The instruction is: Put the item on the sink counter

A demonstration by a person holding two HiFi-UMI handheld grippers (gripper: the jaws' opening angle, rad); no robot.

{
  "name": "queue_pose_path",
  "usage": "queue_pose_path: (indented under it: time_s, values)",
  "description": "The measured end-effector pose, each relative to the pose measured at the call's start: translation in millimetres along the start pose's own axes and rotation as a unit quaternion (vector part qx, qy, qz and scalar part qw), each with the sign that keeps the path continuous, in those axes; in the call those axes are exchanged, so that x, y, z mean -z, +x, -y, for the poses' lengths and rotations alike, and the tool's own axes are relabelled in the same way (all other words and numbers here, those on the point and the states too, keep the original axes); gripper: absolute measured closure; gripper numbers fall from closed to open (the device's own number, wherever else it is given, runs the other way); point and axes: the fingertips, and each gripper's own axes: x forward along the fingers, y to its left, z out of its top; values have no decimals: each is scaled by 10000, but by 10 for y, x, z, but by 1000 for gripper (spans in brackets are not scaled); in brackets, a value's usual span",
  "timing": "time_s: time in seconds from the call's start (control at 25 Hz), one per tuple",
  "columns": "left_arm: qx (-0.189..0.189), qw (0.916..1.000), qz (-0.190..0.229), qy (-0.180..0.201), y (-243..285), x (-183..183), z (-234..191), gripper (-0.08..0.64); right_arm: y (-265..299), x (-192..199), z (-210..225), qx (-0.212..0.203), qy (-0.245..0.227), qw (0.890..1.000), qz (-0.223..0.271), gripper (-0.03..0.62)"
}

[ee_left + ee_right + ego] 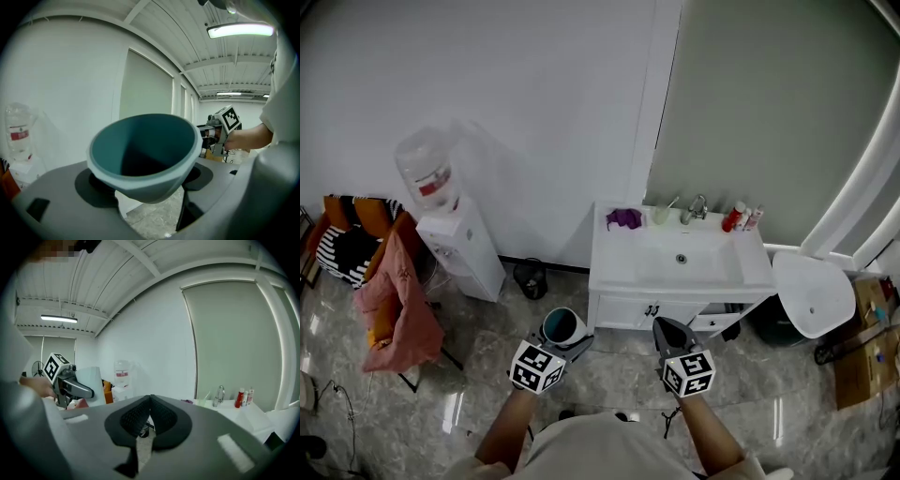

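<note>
Teal round plastic cup (143, 154) is gripped by its sides between the fingers of the left gripper (565, 342), held in the air in front of the white sink bench (614, 272), off its left front corner. The right gripper (150, 404) is also in front of the bench, empty, with its fingers closed together.

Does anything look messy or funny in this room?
A crumpled purple cloth lies bunched at the back left of the white sink counter, and a pink garment is slung loosely at the far left. Nothing looks spilled or broken.
</note>
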Motion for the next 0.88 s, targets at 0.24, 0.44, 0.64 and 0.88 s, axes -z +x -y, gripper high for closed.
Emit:
queue_pose_path:
  time_s: [0.24, 0.44, 0.64, 0.88]
  values:
    - [-44, 10000, 36, -79, -108, 47, -146, 179, 96, -6, -165, 28, -94, 10000, -18, 581]
    - [26, 10000, 16, -86, -200, 120, -227, 179, 153, 13, -303, 108, -120, 9999, -38, 581]
    - [153, 9999, -50, -36, -271, 248, -301, 179, 174, 65, -453, 228, -111, 9997, -12, 581]
    - [250, 9997, 7, -26, -357, 256, -387, 179, 139, 123, -593, 392, -87, 9992, -28, 581]
